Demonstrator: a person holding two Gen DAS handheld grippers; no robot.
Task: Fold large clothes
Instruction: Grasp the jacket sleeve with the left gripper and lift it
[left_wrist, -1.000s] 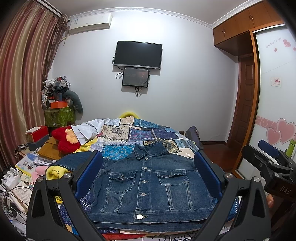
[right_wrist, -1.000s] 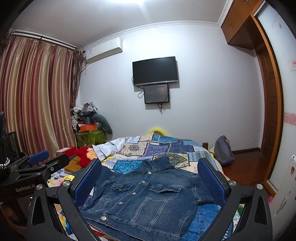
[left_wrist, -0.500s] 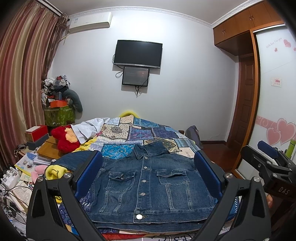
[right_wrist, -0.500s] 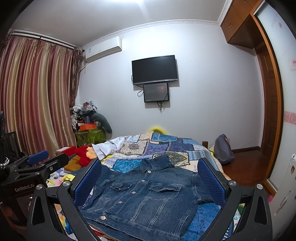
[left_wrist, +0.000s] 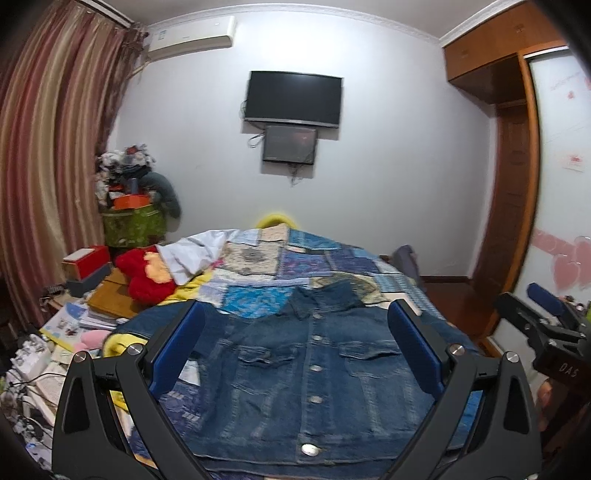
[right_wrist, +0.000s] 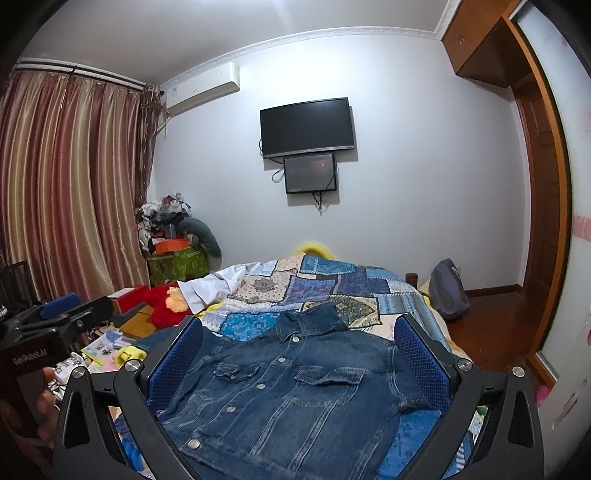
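A blue denim jacket (left_wrist: 306, 373) lies flat and buttoned, front up, on the near end of the bed, collar toward the far wall. It also shows in the right wrist view (right_wrist: 288, 398). My left gripper (left_wrist: 295, 350) is open and empty, held above the jacket's near hem. My right gripper (right_wrist: 295, 362) is open and empty, held above the jacket from its right side. The right gripper shows at the right edge of the left wrist view (left_wrist: 546, 332), and the left gripper at the left edge of the right wrist view (right_wrist: 48, 325).
A patchwork quilt (left_wrist: 295, 258) covers the bed. A red plush toy (left_wrist: 147, 273), boxes, books and cables crowd the left side. A backpack (right_wrist: 447, 291) sits on the wooden floor right of the bed. A wardrobe door (right_wrist: 576, 258) stands at the right.
Both grippers have shifted slightly with the view tilting a little. The jacket has not moved and both jaws stay open.
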